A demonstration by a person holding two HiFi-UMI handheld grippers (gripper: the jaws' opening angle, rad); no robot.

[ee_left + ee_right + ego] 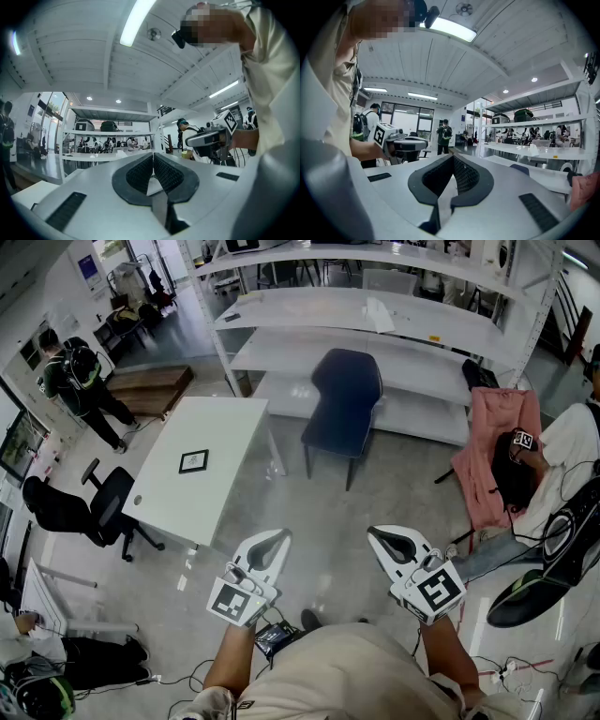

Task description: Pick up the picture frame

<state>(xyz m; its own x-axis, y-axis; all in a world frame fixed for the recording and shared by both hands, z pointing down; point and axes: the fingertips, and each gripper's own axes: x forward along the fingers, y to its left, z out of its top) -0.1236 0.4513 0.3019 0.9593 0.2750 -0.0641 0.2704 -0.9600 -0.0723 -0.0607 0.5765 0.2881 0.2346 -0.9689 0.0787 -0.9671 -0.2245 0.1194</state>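
Note:
A small dark-rimmed picture frame point(193, 461) lies flat on a white table point(225, 437) at the left of the head view, well ahead of both grippers. My left gripper point(280, 537) is held level near my body, its jaws shut with nothing in them. Beside it my right gripper point(376, 534) is also level, shut and empty. In the left gripper view the black pads point(142, 171) meet at the tip, and the right gripper point(213, 138) shows off to the side. In the right gripper view the pads point(465, 175) touch too. Neither gripper view shows the frame.
A dark blue chair point(343, 402) stands ahead between the table and the white shelving point(375, 320). A pink cloth point(500, 442) hangs over a seat at right beside a seated person. A black office chair point(80, 512) is left of the table; a person with a backpack point(77, 376) stands beyond.

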